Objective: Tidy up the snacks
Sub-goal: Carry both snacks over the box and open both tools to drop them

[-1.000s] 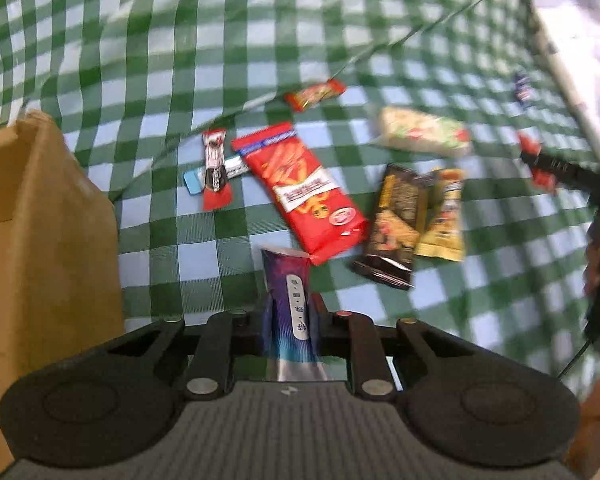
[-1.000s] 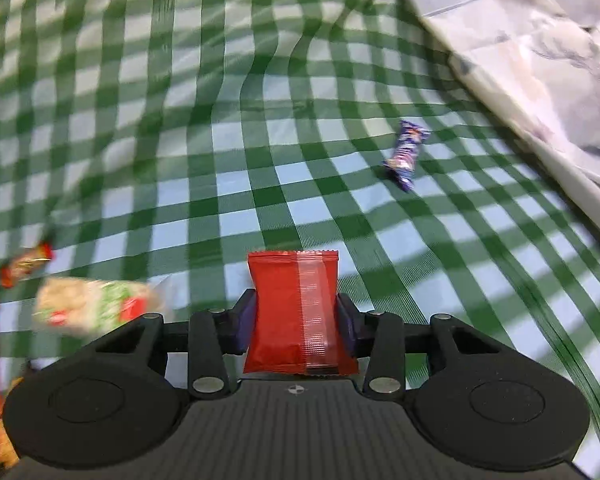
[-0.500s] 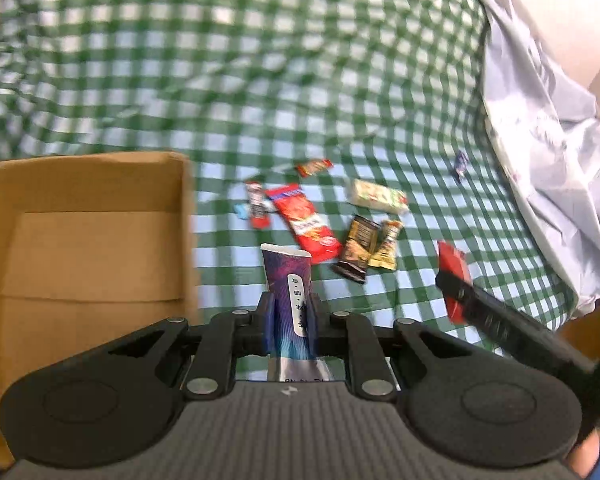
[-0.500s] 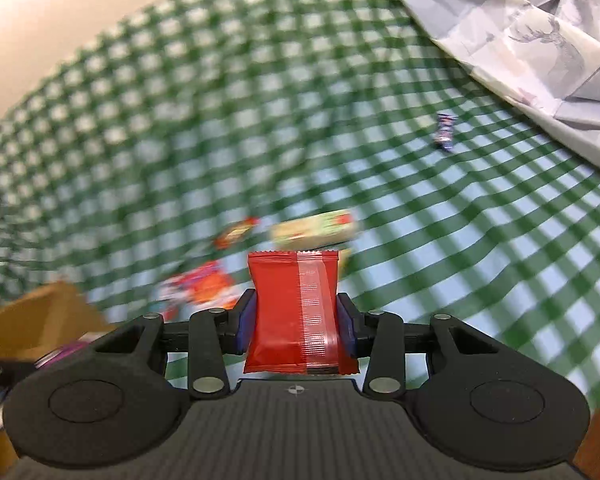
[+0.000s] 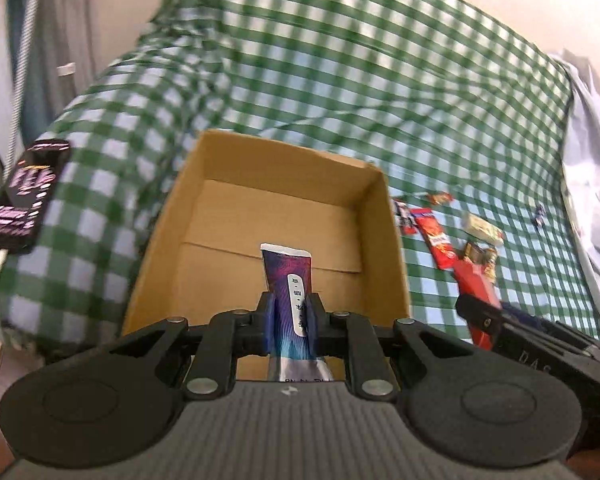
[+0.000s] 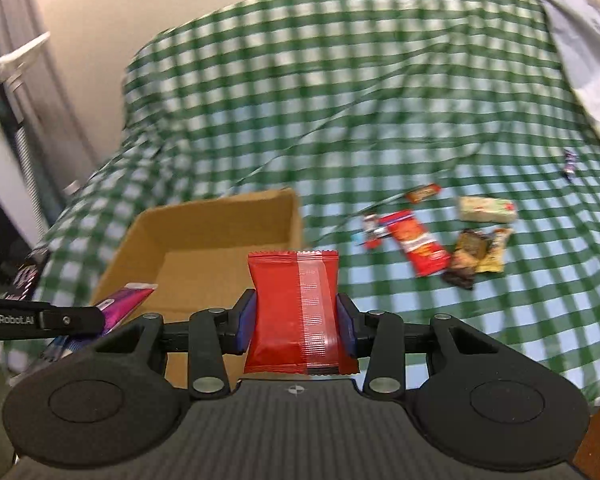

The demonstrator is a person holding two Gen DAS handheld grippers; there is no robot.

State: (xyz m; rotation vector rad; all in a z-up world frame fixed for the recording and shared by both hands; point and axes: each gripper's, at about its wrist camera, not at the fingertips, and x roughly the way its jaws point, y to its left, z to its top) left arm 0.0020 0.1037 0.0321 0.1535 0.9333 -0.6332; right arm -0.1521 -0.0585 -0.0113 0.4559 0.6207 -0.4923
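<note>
Left wrist view looks down along the left hand-held gripper [image 5: 291, 322], whose two blue pads are clamped on a purple snack tube [image 5: 289, 280] that stands upright between them, its flat sealed end pointing away from the camera. Directly beyond the tube sits an open cardboard box [image 5: 384, 216], and the tube hangs over the box's bare brown floor. The box rests on a green and white checked cloth [image 5: 340, 80] that covers the whole surface. To the right of the box, a loose group of snacks lies on the cloth: a long red packet [image 5: 434, 236] nearest the box, a pale green-and-white packet [image 5: 482, 230] further right, and a small dark sweet [image 5: 539, 213] well apart at the far right. To the left of the box, a black packet with pink lettering [image 5: 24, 196] lies at the cloth's edge. Right wrist view shows the right hand-held gripper [image 6: 296, 326] gripping a red snack pouch [image 6: 296, 312] by its two sides, the pouch upright and facing the camera. From this view the box [image 6: 204, 216] lies just beyond and left of the pouch, and the left hand-held gripper [image 6: 72, 318] reaches in from the left with the purple tube [image 6: 126, 300] over the box's near corner. A crumpled pale sheet [image 6: 580, 40] lies far right of the box.
</note>
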